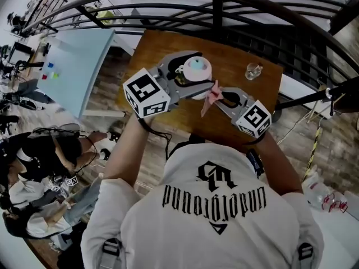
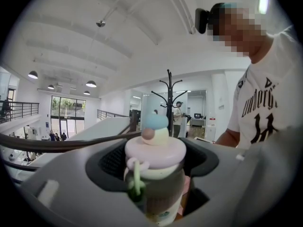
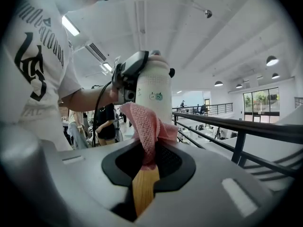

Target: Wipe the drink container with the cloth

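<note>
Between the left tongs [image 1: 188,76] sits the drink container [image 2: 155,150], cloth [image 1: 213,97] just beside.

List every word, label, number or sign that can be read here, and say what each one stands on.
"Underground": gothic print on the person's white T-shirt, upside down in the head view; only "underg" shows in the left gripper view.
Too blurred to read: a small label low on the drink container.
Black square patterns, no words: the left marker cube and the right marker cube.
No text on the pink cloth.
</note>
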Demonstrator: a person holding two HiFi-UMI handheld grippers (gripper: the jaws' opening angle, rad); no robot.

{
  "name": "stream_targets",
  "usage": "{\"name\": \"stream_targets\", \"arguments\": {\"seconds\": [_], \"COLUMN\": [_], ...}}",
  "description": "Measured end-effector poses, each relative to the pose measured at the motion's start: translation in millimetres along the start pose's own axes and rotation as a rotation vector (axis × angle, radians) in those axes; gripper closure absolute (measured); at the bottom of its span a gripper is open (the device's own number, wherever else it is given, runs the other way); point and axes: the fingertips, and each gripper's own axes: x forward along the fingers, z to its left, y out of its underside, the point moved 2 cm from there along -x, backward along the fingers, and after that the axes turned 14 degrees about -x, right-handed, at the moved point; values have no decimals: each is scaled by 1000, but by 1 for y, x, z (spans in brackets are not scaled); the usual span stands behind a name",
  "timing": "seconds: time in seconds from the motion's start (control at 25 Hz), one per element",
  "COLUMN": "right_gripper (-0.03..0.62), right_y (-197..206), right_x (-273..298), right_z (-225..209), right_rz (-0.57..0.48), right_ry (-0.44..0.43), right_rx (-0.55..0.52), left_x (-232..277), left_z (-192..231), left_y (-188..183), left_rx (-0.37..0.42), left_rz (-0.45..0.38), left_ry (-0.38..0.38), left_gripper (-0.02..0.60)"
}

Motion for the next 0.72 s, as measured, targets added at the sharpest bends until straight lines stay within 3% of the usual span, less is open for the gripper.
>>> {"name": "stream_targets", "arguments": {"seconds": [0.4, 0.56, 0.72], "right_gripper": [546, 546, 546], "right_y": [-96, -77, -35], "right_x": [-11, -1, 7], "right_z": [-5, 3, 6], "right_rz": [-143, -104, -51], "right_ry": [14, 1, -2], "right_rx": [-121, -111, -28], "left_x": [12, 9, 10], "left_z": [7, 10, 16], "left_y": [0, 3, 9], "left_rx": [-5, -5, -5], "left_rz": [-2, -6, 1], "left_ry": [-31, -46, -56], "left_gripper": [192, 192, 192]}}
